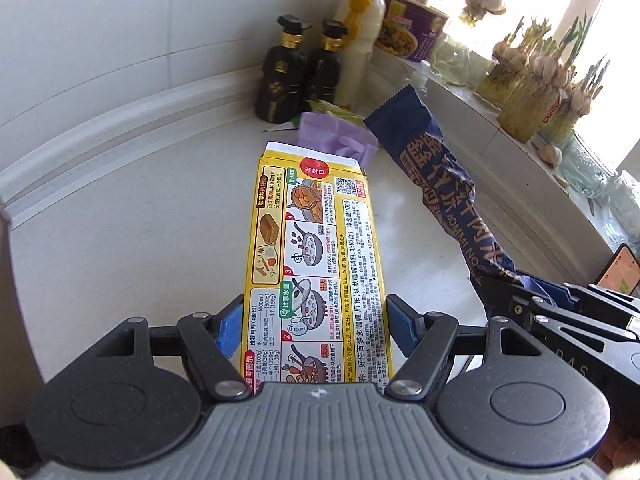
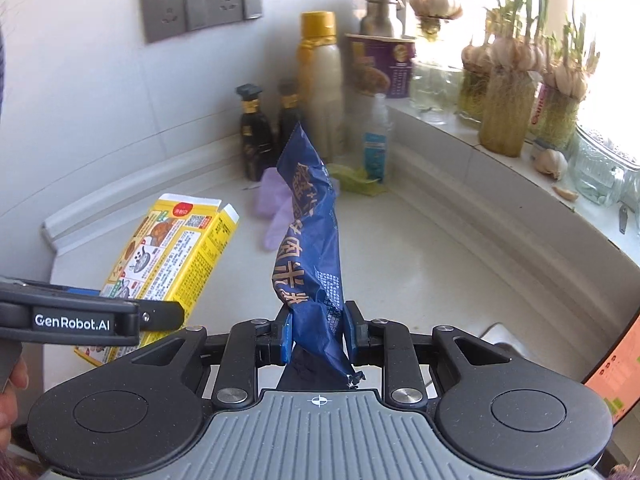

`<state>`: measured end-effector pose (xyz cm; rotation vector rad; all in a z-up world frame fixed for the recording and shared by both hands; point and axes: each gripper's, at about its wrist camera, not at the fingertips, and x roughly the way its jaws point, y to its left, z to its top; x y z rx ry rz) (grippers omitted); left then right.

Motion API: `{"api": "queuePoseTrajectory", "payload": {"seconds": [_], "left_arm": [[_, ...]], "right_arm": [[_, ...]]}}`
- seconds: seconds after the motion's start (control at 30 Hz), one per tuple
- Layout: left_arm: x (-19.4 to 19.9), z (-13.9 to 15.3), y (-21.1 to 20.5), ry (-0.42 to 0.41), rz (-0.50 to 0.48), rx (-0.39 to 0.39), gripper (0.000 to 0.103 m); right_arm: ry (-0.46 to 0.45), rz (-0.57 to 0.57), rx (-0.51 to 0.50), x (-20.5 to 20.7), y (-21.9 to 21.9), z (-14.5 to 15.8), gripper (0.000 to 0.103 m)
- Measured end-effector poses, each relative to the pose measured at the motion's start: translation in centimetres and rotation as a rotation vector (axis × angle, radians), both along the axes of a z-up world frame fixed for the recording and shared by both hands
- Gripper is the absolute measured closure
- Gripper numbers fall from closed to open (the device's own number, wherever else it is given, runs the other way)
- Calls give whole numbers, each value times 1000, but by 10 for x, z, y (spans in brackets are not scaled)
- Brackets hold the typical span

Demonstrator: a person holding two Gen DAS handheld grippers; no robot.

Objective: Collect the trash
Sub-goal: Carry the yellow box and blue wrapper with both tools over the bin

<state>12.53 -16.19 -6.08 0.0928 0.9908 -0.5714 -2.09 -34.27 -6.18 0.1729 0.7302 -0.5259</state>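
A: What is the left gripper doing?

B: Its jaws are standing fairly wide, and the blue pads are pressing on the two long edges of the yellow curry box. The box is sticking out forward over the pale countertop, its opened flap end pointing toward the purple glove.

A: And the right gripper?

B: It is pinching the crumpled blue noodle wrapper between nearly closed pads. The wrapper is standing up from the jaws, its serrated end reaching toward the two dark sauce bottles.

A: Where are both pieces relative to the glove?

B: The glove is lying on the counter just in front of the dark bottles. The box is sitting on the near-left side of it, the wrapper is rising just in front of it and partly hiding it.

A: Anything else nearby?

B: Behind the glove, a tall gold-capped bottle is standing by the wall; jars of sprouting garlic are lining the sill to the right.
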Motion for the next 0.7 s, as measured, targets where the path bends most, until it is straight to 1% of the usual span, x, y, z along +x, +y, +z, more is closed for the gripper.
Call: {"api": "queuePoseTrajectory", "payload": {"seconds": [0.3, 0.7], "left_arm": [[-12, 8, 58, -8, 97, -13, 35], [-19, 6, 132, 12, 243, -43, 35]], "right_arm": [[27, 83, 11, 12, 53, -3, 79], [71, 230, 4, 37, 125, -7, 79]]}}
